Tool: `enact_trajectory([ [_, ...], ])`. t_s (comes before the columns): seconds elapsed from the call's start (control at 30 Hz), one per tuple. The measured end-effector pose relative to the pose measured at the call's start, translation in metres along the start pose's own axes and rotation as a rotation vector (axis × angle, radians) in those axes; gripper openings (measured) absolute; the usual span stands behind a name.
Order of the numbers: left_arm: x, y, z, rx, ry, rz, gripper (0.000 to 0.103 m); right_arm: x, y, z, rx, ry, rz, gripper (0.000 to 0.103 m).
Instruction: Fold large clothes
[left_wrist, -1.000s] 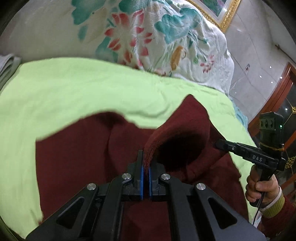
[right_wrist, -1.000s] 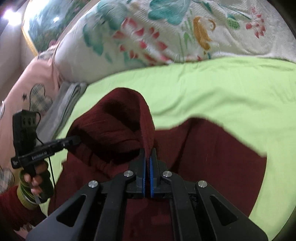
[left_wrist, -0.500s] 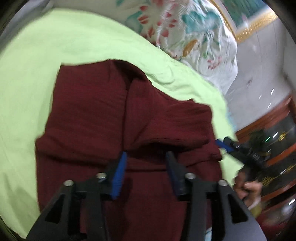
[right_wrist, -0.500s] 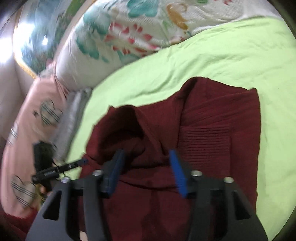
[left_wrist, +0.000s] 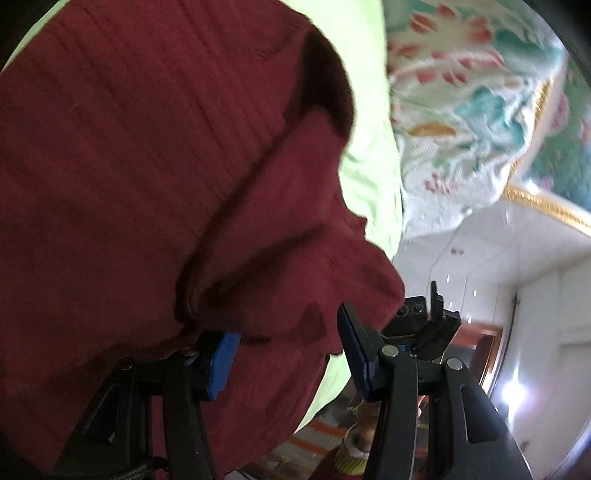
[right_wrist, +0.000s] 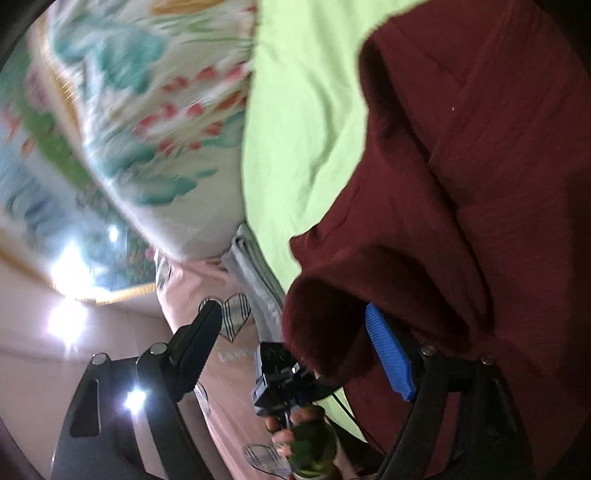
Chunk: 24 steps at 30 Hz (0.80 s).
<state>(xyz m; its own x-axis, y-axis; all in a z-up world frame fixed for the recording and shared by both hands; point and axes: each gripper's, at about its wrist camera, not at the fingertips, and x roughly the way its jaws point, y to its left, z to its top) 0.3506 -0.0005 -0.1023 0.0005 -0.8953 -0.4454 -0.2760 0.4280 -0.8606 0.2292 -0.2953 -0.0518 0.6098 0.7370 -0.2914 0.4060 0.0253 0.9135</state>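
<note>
A second ago both of our grippers were pinched shut on the raised edge of the dark red sweater (left_wrist: 140, 177); half a second ago they had let go, and now our left gripper (left_wrist: 288, 350) stands wide apart with nothing between its blue pads, and our right gripper (right_wrist: 295, 350) is spread wide too, gripping nothing. The sweater has dropped back onto the green sheet (left_wrist: 369, 177) and lies there doubled over, with a thick rolled edge running across it. Both cameras have swung sideways since then, so the bed now looks tipped on end. We take this to mean one fold has been laid down and released; the next step is probably a new grip at a fresh edge, though which edge we cannot say

Much is hard to read. Both views are smeared by motion, and the flowered quilt (left_wrist: 461, 110) is only a blur. The sweater runs off the frame in each view, so we cannot see its whole outline or judge how neat the fold is. Its sleeves are not to be made out. In the right wrist view the red cloth lies right against the blue pad, and whether it touches we cannot tell
</note>
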Motion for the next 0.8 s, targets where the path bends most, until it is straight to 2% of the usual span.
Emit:
enact_trajectory([
  [0.07, 0.002, 0.001, 0.006, -0.033, -0.015, -0.014, 0.052, 0.013, -0.006, 0.011, 0.041, -0.013, -0.046, 0.080],
  [0.1, 0.004, 0.000, 0.008, -0.035, -0.023, -0.013, 0.052, 0.014, -0.009, 0.014, 0.039, -0.021, -0.075, 0.074],
  [0.13, 0.006, -0.001, 0.010, -0.032, -0.031, -0.008, 0.048, 0.017, -0.009, 0.016, 0.024, -0.035, -0.110, 0.063],
  [0.17, 0.006, -0.002, 0.011, -0.025, -0.036, 0.008, 0.039, 0.019, -0.007, 0.017, -0.013, -0.043, -0.144, 0.026],
  [0.2, 0.007, -0.004, 0.012, -0.023, -0.040, 0.018, 0.034, 0.020, -0.007, 0.016, -0.030, -0.033, -0.138, 0.004],
  [0.27, 0.006, -0.007, 0.012, -0.001, -0.056, 0.025, 0.009, 0.018, 0.000, 0.007, -0.105, -0.031, -0.140, 0.004],
  [0.3, 0.008, -0.008, 0.012, 0.010, -0.062, 0.029, 0.005, 0.014, 0.005, 0.000, -0.165, -0.043, -0.151, 0.004],
  [0.4, 0.004, -0.011, 0.005, 0.045, -0.070, 0.004, 0.003, 0.004, 0.021, -0.027, -0.332, -0.039, -0.119, 0.004],
  [0.47, -0.003, -0.013, -0.002, 0.084, -0.077, -0.020, 0.003, -0.004, 0.026, -0.053, -0.454, -0.004, -0.091, 0.004],
  [0.57, -0.015, -0.013, -0.017, 0.173, -0.108, -0.067, 0.002, -0.011, 0.016, -0.082, -0.561, 0.028, -0.154, 0.004],
  [0.7, -0.027, -0.002, -0.038, 0.269, -0.122, -0.081, 0.002, -0.019, -0.014, -0.101, -0.590, 0.024, -0.260, 0.004],
  [0.8, -0.023, 0.011, -0.051, 0.316, -0.095, -0.007, 0.002, -0.021, -0.036, -0.104, -0.559, 0.015, -0.309, 0.006],
])
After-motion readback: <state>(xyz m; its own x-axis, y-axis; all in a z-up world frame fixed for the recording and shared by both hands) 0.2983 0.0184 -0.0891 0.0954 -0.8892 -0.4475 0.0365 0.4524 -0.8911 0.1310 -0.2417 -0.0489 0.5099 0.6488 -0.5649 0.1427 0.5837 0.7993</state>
